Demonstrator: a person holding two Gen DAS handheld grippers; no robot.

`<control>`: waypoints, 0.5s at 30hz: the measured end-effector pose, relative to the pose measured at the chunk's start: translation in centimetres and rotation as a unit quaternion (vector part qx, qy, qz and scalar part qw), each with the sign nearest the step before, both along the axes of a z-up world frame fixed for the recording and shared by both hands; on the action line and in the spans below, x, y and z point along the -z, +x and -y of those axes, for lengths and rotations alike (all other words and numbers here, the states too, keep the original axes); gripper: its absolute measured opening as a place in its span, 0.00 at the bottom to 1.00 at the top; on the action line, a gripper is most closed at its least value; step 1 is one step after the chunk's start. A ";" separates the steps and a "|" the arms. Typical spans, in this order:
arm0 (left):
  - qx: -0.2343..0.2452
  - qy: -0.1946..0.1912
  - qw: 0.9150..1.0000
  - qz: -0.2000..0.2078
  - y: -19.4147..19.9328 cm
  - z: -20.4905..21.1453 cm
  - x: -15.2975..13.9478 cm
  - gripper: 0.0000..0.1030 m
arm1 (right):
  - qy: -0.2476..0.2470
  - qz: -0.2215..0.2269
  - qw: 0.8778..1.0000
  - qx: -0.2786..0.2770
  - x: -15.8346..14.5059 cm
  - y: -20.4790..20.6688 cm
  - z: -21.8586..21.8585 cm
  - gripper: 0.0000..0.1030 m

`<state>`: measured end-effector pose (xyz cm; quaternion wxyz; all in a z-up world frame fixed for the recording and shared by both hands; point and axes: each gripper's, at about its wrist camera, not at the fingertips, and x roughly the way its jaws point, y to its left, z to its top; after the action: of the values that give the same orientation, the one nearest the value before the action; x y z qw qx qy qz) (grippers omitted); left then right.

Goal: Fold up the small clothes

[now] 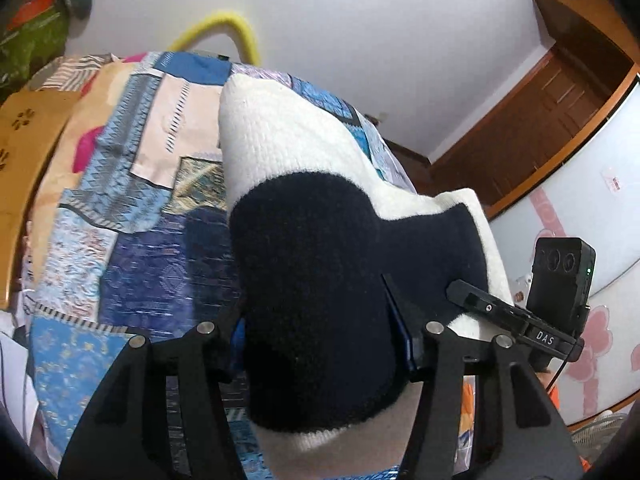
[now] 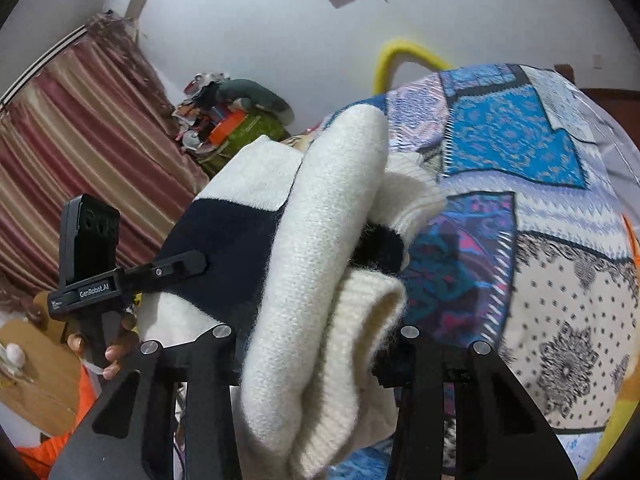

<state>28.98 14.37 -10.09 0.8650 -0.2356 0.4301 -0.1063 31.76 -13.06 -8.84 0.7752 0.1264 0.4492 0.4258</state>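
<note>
Sweater pinched in both grippers' jaws; "DAS", "GenRobot.AI" labels

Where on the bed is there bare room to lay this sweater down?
Free: the patchwork bedspread left of the sweater, up to the wooden board; also the dotted patch on its right. Crowded: the pile by the curtain.
</note>
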 end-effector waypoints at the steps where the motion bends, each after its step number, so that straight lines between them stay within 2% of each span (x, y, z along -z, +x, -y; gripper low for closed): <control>1: -0.004 0.000 1.000 0.001 -0.3 -0.5 0.0 0.55 | 0.000 0.001 1.000 -0.003 0.0 -0.1 -0.5 0.37; 4: -0.016 -0.001 1.000 -0.003 -1.0 -2.1 0.6 0.55 | -0.003 -0.001 1.000 -0.014 0.6 -0.2 -2.2 0.37; 9: -0.025 -0.006 0.999 -0.029 -1.5 -4.2 3.2 0.55 | -0.017 -0.021 0.999 -0.027 2.7 -0.1 -4.7 0.37; 15: -0.026 -0.018 0.996 -0.081 -1.0 -5.7 8.1 0.55 | -0.050 -0.056 0.997 -0.034 6.4 0.5 -6.6 0.37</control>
<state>27.95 20.05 -18.15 0.8254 -0.2702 0.4905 -0.0718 32.23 -6.43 -15.26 0.7391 0.0957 0.5165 0.4216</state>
